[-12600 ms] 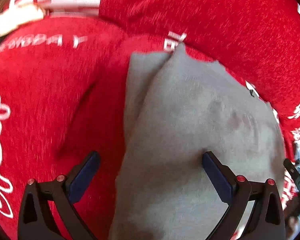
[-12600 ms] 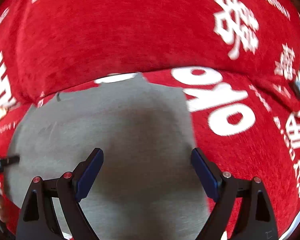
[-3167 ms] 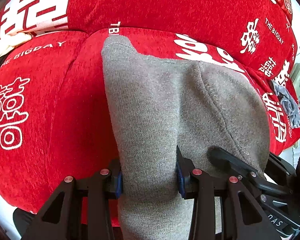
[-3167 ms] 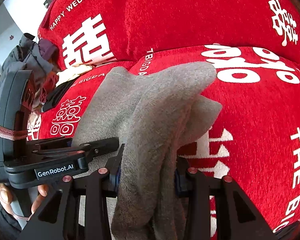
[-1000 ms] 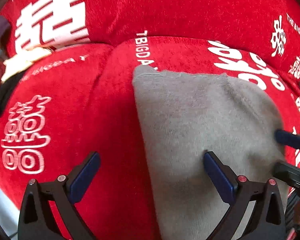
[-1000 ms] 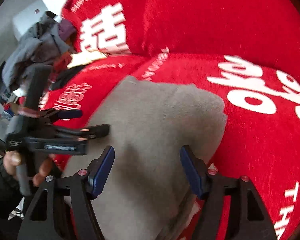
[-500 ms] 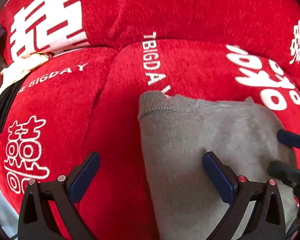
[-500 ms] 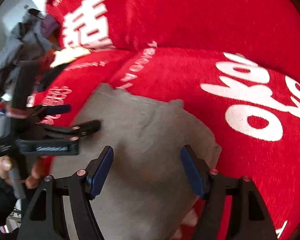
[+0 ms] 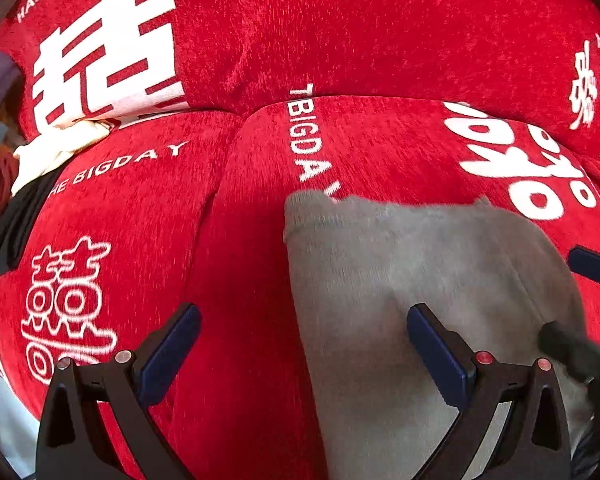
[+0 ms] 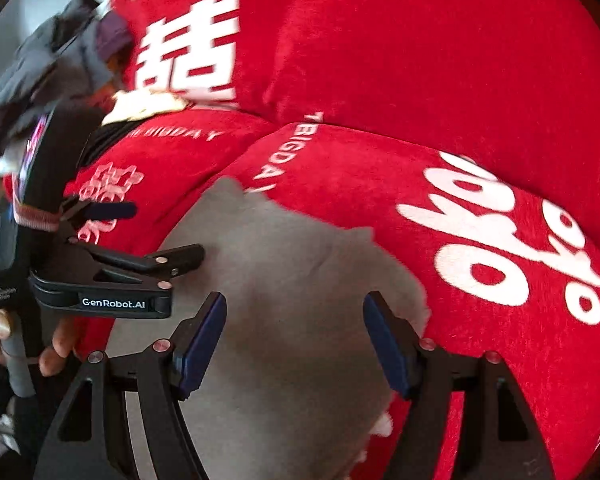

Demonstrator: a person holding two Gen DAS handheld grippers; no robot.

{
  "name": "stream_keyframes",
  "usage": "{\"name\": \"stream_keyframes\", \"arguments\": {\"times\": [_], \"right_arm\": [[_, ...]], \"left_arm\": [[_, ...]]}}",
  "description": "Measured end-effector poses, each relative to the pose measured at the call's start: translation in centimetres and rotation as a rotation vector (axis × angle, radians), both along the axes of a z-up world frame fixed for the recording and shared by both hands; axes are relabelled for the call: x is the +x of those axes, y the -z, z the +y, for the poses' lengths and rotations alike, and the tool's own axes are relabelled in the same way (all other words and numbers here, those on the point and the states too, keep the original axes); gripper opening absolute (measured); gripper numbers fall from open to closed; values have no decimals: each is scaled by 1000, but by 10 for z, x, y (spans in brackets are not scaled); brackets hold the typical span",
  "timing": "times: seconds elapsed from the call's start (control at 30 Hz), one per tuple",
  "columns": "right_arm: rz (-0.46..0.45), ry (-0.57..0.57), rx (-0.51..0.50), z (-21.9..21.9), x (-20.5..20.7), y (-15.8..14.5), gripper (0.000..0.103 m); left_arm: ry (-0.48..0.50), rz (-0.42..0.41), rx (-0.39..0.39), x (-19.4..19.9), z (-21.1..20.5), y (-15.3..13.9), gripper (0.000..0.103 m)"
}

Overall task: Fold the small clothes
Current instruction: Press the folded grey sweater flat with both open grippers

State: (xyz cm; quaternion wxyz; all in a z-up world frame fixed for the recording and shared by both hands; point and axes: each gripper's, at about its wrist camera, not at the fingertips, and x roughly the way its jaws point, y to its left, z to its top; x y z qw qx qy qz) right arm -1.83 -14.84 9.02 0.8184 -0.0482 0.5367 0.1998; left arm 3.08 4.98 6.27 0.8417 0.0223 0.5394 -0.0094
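Note:
A folded grey garment (image 9: pixel 420 288) lies flat on the red sofa seat; it also shows in the right wrist view (image 10: pixel 292 288). My left gripper (image 9: pixel 304 340) is open and empty over the garment's left edge, its right finger above the cloth. My right gripper (image 10: pixel 296 332) is open and empty, hovering over the garment's near part. The left gripper (image 10: pixel 152 240) appears from the side in the right wrist view at the garment's left edge. The right gripper's fingers (image 9: pixel 592 266) show at the right edge of the left wrist view.
The red sofa cover (image 9: pixel 340 40) with white lettering has a seam between two seat cushions (image 9: pixel 208 208). A pile of other clothes (image 10: pixel 60 56) lies at the sofa's far left, with a cream and black piece (image 9: pixel 40 168) beside it.
Both grippers, shut on the lifted garment three seconds ago, have let go and opened. Over the last second both pulled back and the garment settled flat on the seat.

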Motion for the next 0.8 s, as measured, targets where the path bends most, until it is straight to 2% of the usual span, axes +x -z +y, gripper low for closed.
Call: {"name": "stream_keyframes", "arguments": {"times": [0.13,0.17,0.3,0.5,0.67,0.8], "right_arm": [[9,-83,-124,21,-20,23,75],[-22,-90,-132,20,-27,25,75],[-40,-64,-101,8,-43,20,76],[-94,-82,-167,-3,-80,11,79],[-78,13,-157,-26,-99,4,80],[-133,26,-176,-24,-124,-13,80]], "left_arm": [[-5,-6,-12,-22,3,6,103],[-7,-10,-24,-27,5,6,103],[-20,-15,-43,-38,9,2,103],[7,-45,-39,-66,15,-3,103],[-16,-57,-63,-91,27,-14,103],[28,-77,-75,-116,16,-23,103]]}}
